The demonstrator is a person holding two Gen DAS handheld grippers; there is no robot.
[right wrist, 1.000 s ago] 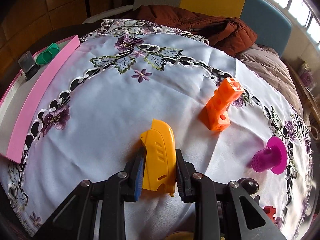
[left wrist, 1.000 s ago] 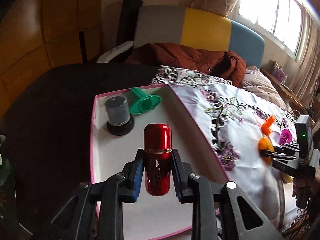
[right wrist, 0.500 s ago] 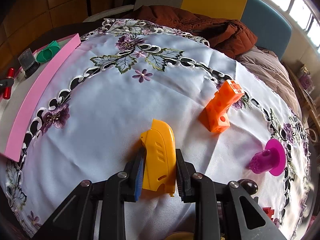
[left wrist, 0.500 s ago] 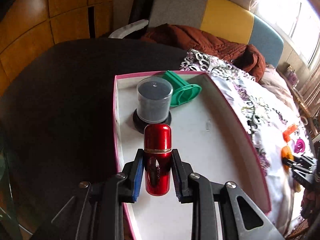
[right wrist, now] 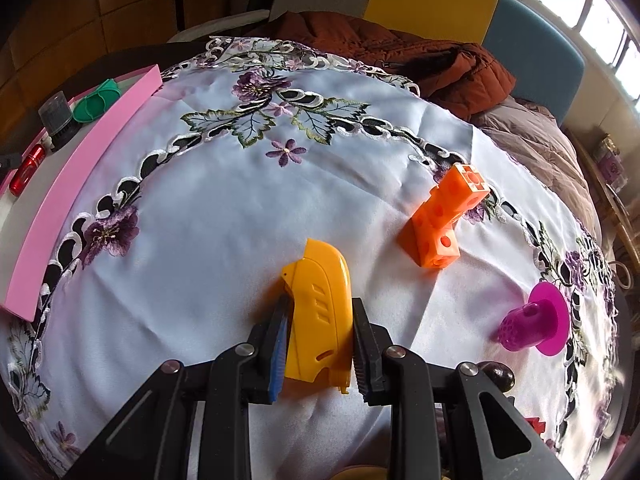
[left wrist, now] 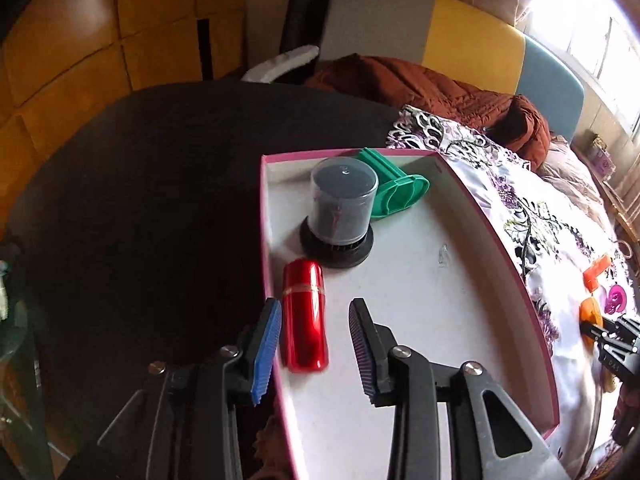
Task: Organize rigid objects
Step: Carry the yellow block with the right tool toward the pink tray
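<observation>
In the left wrist view my left gripper (left wrist: 316, 344) is open above the pink-rimmed white tray (left wrist: 460, 312). A red metal capsule (left wrist: 304, 316) lies on the tray floor by its left wall, between the jaws and close to the left pad. A grey-capped disc container (left wrist: 340, 216) and a green plastic piece (left wrist: 396, 196) stand farther in. In the right wrist view my right gripper (right wrist: 320, 348) is shut on a yellow plastic piece (right wrist: 320, 312) resting on the floral cloth.
An orange perforated block (right wrist: 444, 220) and a magenta suction-cup piece (right wrist: 536, 324) lie on the white floral cloth (right wrist: 224, 200) to the right. The pink tray wall (right wrist: 76, 196) runs along the cloth's left edge. A brown jacket (right wrist: 400, 52) lies on the sofa behind.
My left gripper has opened and let go of the red capsule, which now lies on the tray floor by the left wall. My right gripper stays shut on the yellow piece.
</observation>
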